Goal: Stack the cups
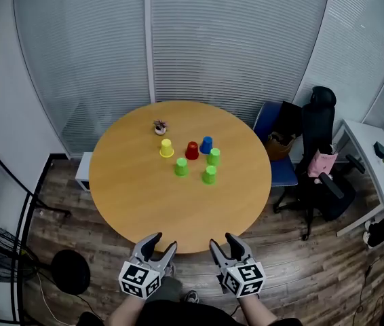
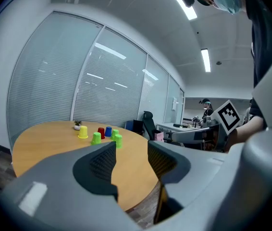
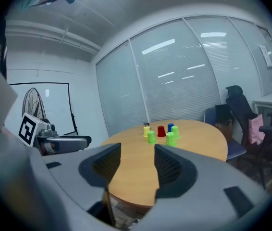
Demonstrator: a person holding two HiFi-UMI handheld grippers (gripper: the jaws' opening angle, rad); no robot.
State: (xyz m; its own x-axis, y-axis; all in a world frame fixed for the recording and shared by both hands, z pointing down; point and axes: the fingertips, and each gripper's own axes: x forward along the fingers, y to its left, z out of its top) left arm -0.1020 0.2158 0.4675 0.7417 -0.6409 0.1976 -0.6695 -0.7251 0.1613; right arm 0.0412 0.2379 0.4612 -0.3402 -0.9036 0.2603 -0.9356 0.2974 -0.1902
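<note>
Six cups stand on the round wooden counter, all mouth down with the closed bottom on top, so each one's long axis runs straight up. None is stacked on another. They form a loose cluster a little beyond the middle of the counter, toward its far edge.

The back row runs left to right. The yellow cup stands a little apart at the left. The red cup is next, with the blue cup just beside it and slightly farther back. The far green cup stands close at the blue cup's near right. In front of these stand the left green cup, below the gap between yellow and red, and the near green cup, closest to the near edge. A small potted plant sits beyond the yellow cup, nearer the far edge.

The left gripper and the right gripper hang side by side at the counter's near edge, pointing toward the cups and well apart from them. Each has its jaws spread, with only bare counter showing between them.
</note>
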